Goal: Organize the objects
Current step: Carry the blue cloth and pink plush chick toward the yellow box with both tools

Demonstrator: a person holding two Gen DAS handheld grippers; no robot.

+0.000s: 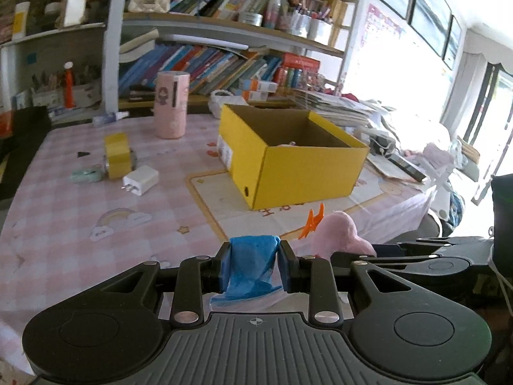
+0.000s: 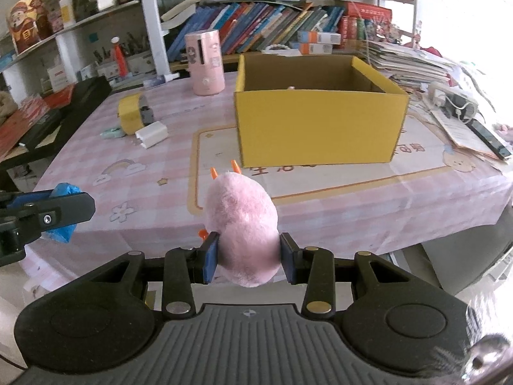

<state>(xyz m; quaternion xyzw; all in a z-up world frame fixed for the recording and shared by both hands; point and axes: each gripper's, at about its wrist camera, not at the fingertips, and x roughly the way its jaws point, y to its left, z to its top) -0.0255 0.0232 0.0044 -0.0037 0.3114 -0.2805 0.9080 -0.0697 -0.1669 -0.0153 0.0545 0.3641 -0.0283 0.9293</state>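
**Both grippers loaded, box not reached yet**

Left gripper [image 1: 255,264] is clenched on a blue crumpled bag [image 1: 253,263]. It's thin, so the pads squeeze nearly together to keep it from slipping. Right gripper [image 2: 248,261] clamps a pink plush toy [image 2: 240,224] across its body, jaws partly apart because the toy is bulky; orange bits poke out ahead of it.

Both loads sit over the table's near edge, side by side, tilted down toward the tablecloth [image 2: 320,211]. The yellow box [image 2: 320,128] stands open-topped mid-table, nearer the right edge, well ahead of both. Likely the drop target, hence one item per hand.

Still loose near the left edge: yellow tape roll [image 1: 118,155], white charger [image 1: 141,180], a pale green item [image 1: 85,175]. The pink cylinder [image 1: 171,104] stands upright toward the far edge.

Something small is already in the box; can't tell what.
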